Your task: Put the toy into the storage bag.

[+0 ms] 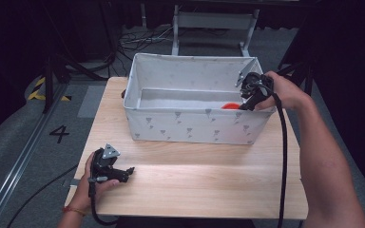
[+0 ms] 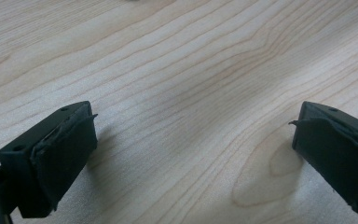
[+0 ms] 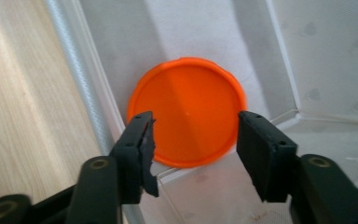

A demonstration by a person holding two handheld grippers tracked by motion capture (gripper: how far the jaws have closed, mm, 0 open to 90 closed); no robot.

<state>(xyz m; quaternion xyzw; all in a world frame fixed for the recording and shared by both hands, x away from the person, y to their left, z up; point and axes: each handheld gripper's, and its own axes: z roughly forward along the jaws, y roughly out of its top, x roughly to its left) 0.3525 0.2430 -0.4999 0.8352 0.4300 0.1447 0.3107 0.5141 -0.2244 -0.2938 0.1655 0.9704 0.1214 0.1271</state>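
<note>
On the left of the pale wooden table (image 1: pixel 195 180), a hand holds the left gripper (image 1: pixel 129 171) low over the bare boards near the front edge. In the left gripper view its two black padded jaws stand wide apart, with nothing between them but wavy wood grain and a knot. The pads look rough and frayed at their edges.

Behind it, at the middle of the table, stands a white rectangular fabric box (image 1: pixel 195 124) printed with small grey triangles, its walls soft and upright, its top open. A grey floor and black cables lie beyond the table.

At the right, a bare forearm reaches over the box's right front corner, and the right gripper (image 1: pixel 244 105) dips inside the box there. In the right gripper view its jaws are open, released, framing a flat round orange plastic lid (image 3: pixel 186 111) that lies on the box floor close against the near wall. The lid sits below and between the jaws; whether they touch it cannot be told. A seam of the box's corner runs just beside the lid.
</note>
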